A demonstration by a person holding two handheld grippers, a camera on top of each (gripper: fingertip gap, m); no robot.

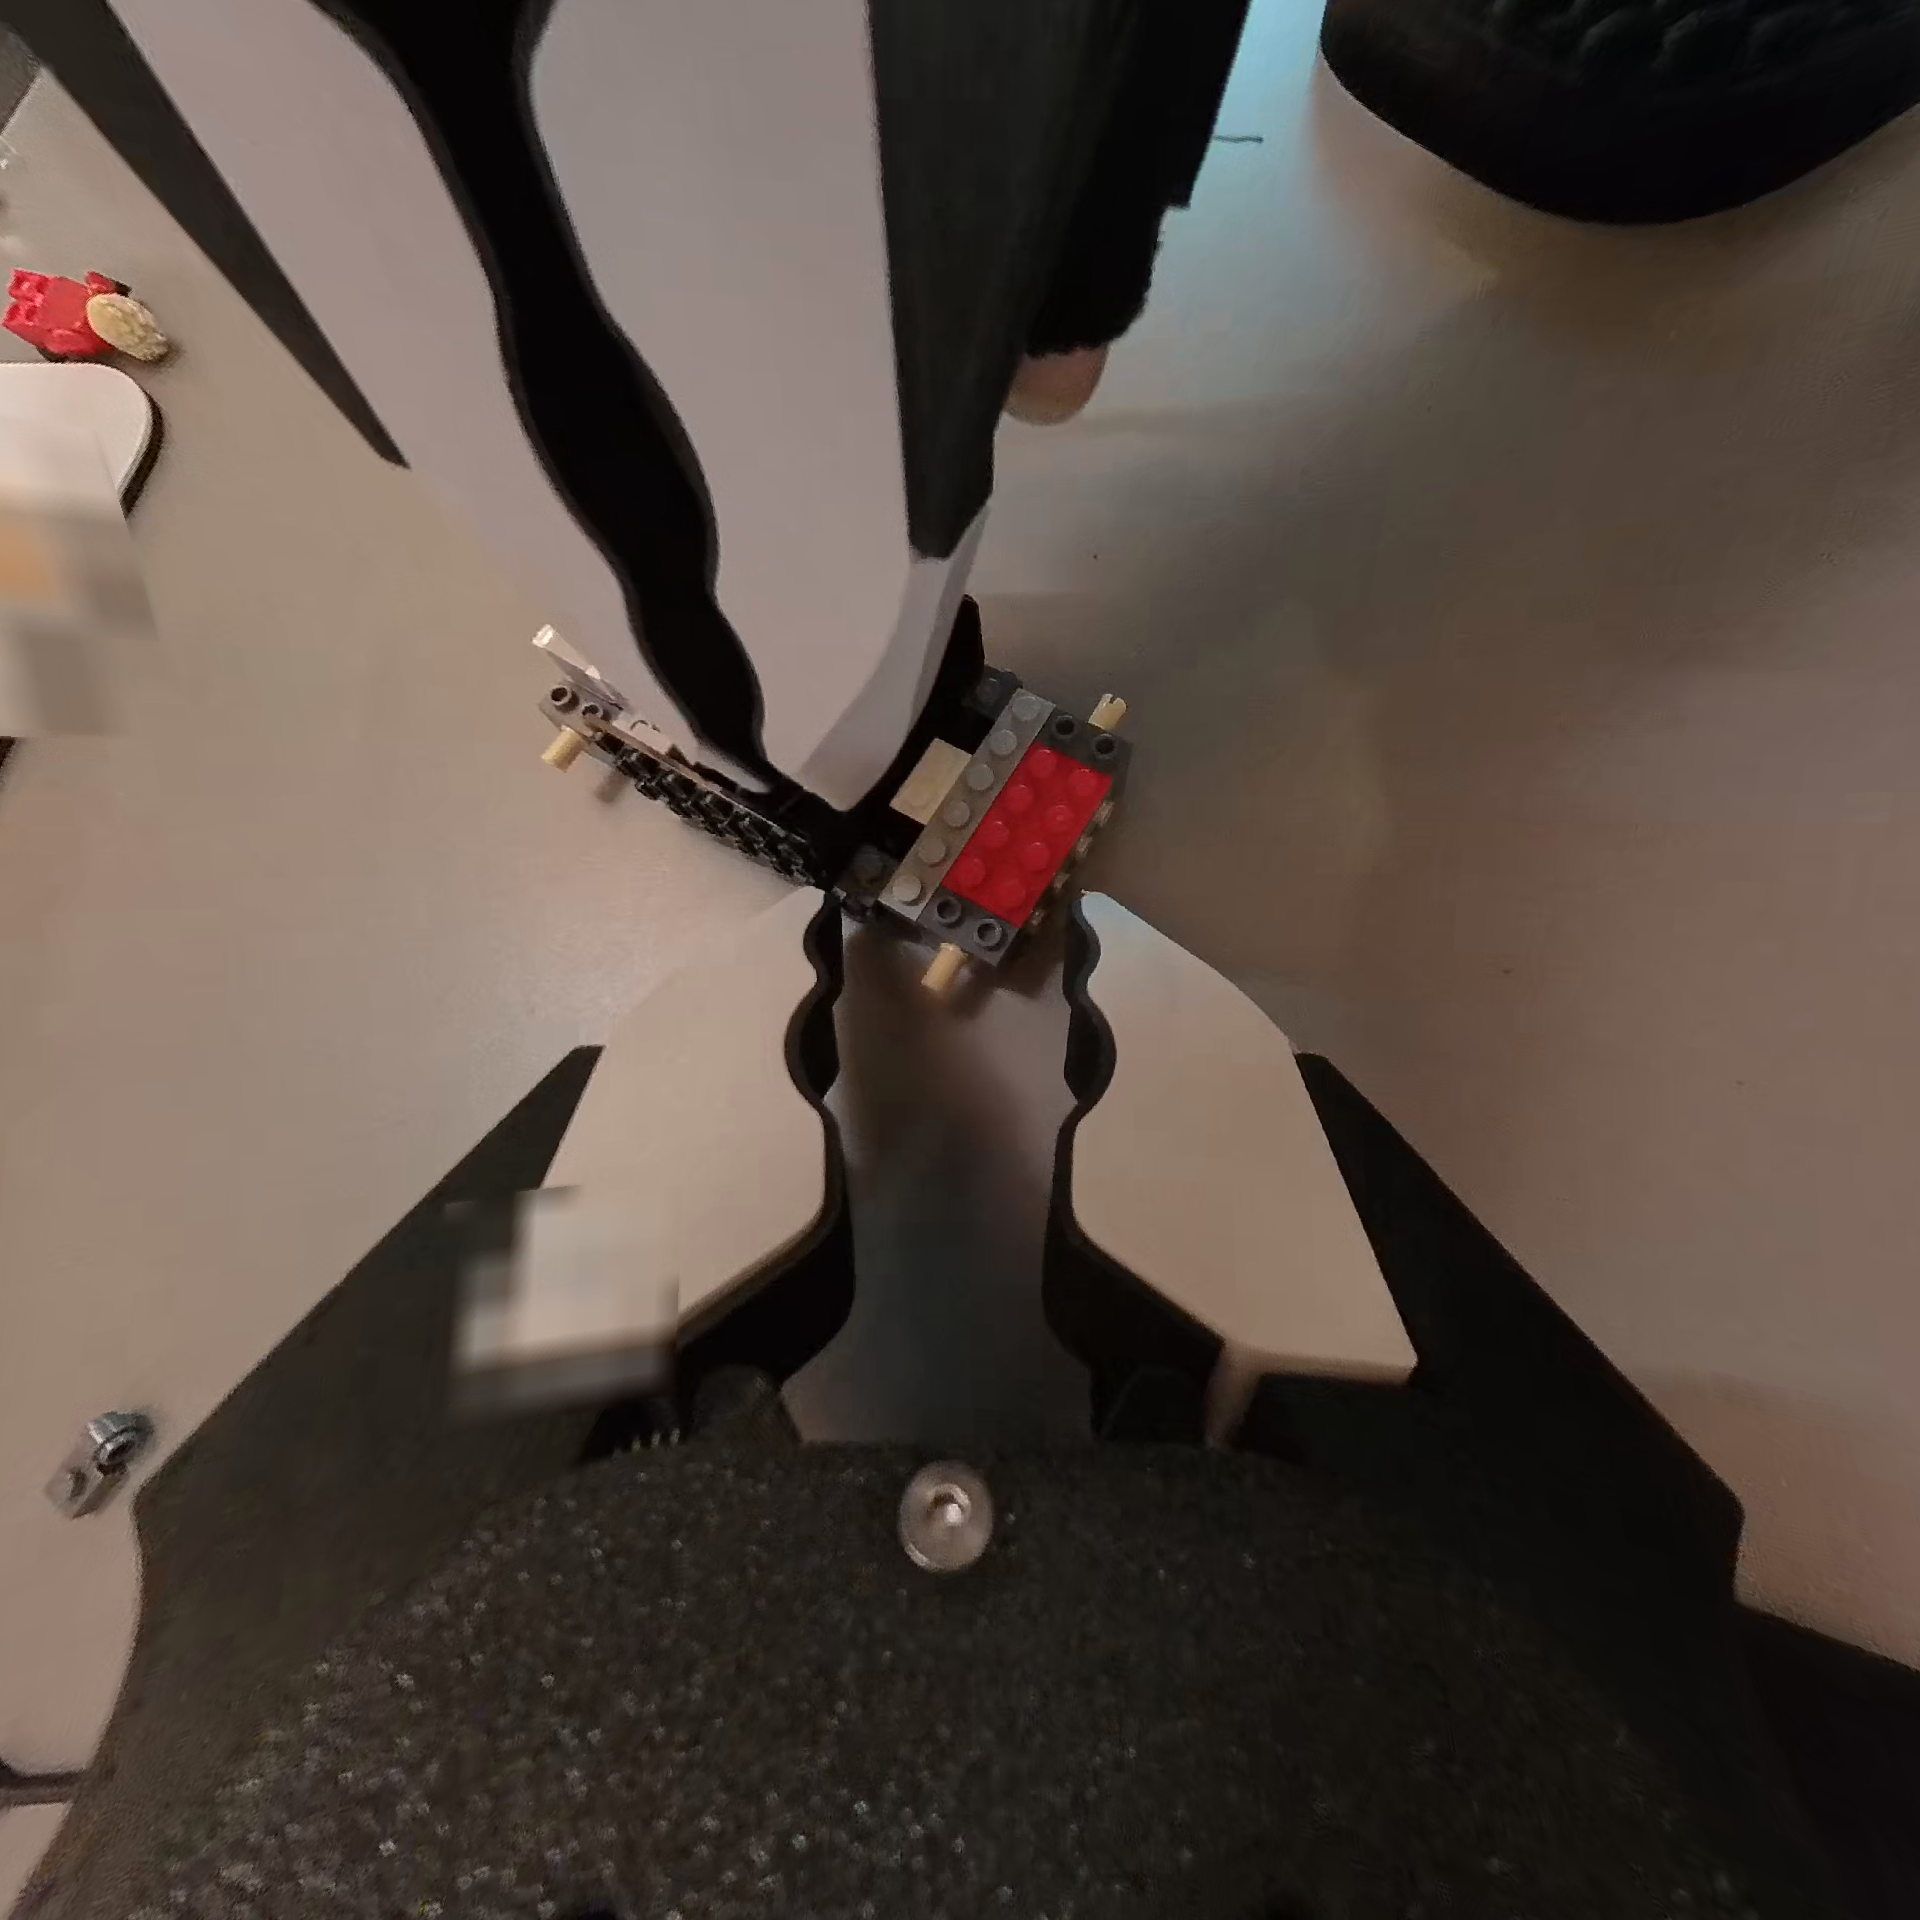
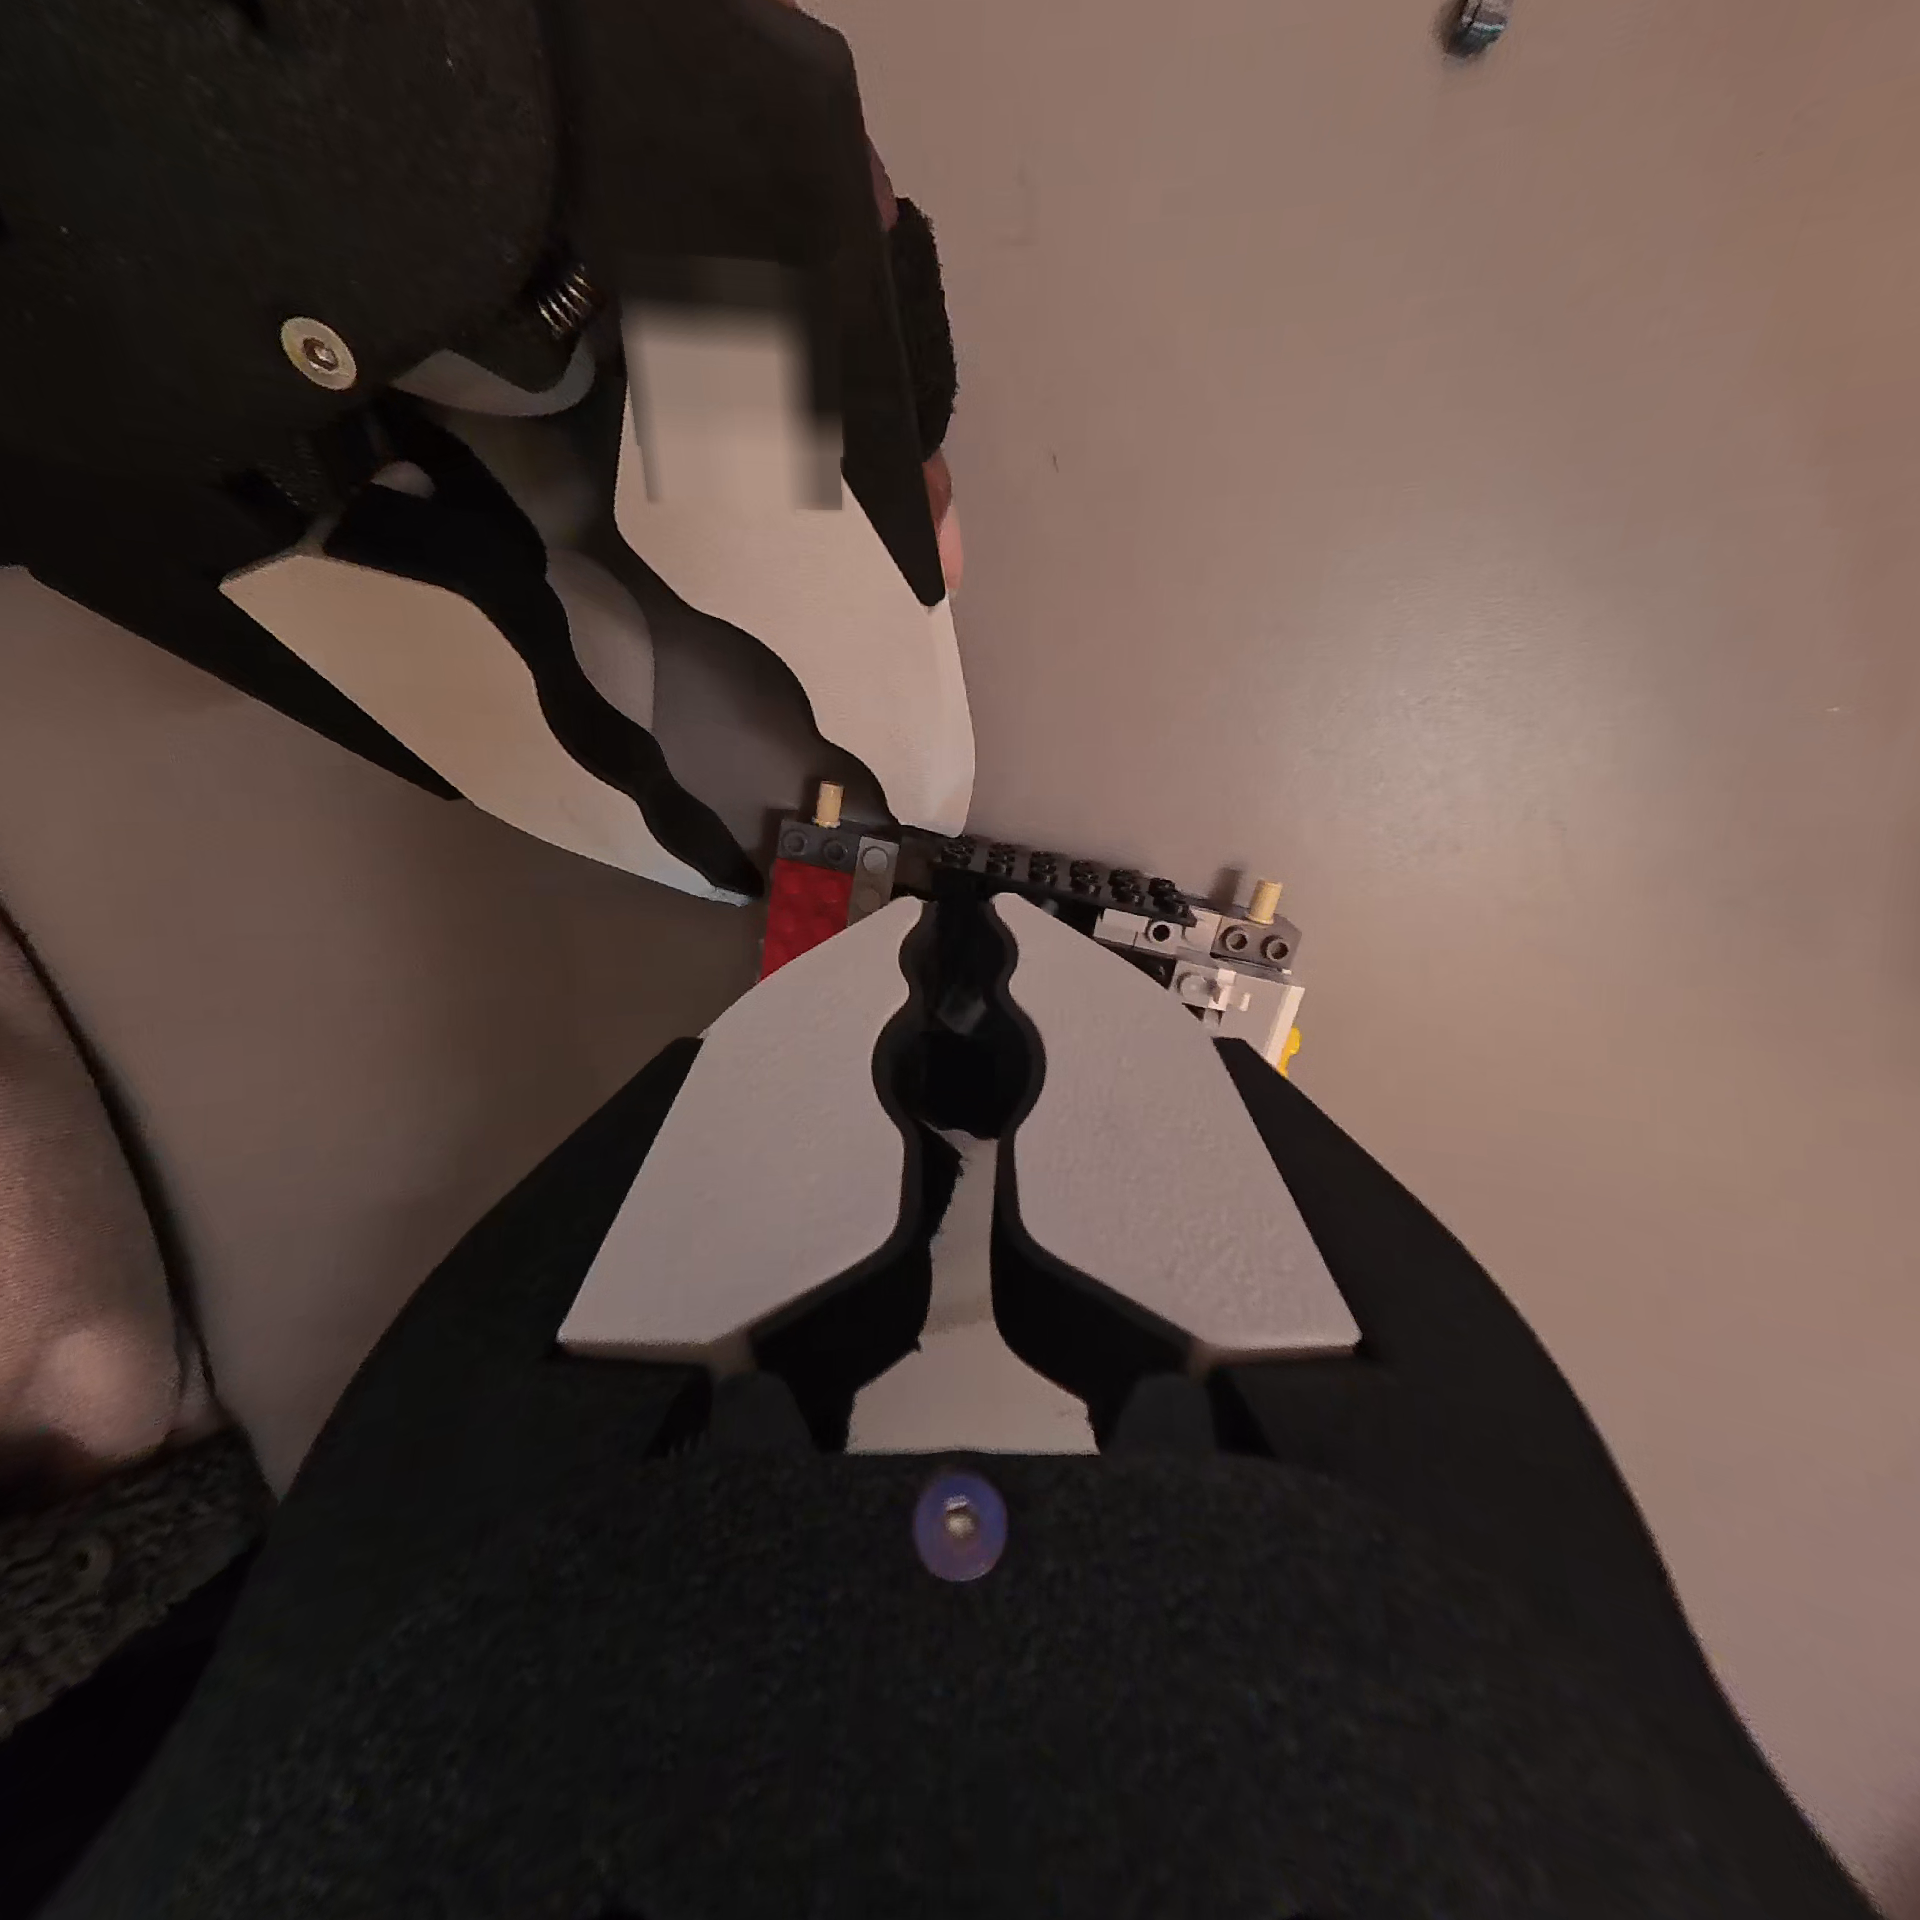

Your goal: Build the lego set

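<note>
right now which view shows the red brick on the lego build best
The left wrist view: the red brick faces the camera, studs up, whole top visible between dark grey plates. In the right wrist view only a dim sliver of it shows, cut off by the right tool's finger.

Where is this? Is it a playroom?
Probably just a plain tabletop used for building. A half-built Lego model sits on it, loose red bricks lie nearby, and little else shows.
</note>
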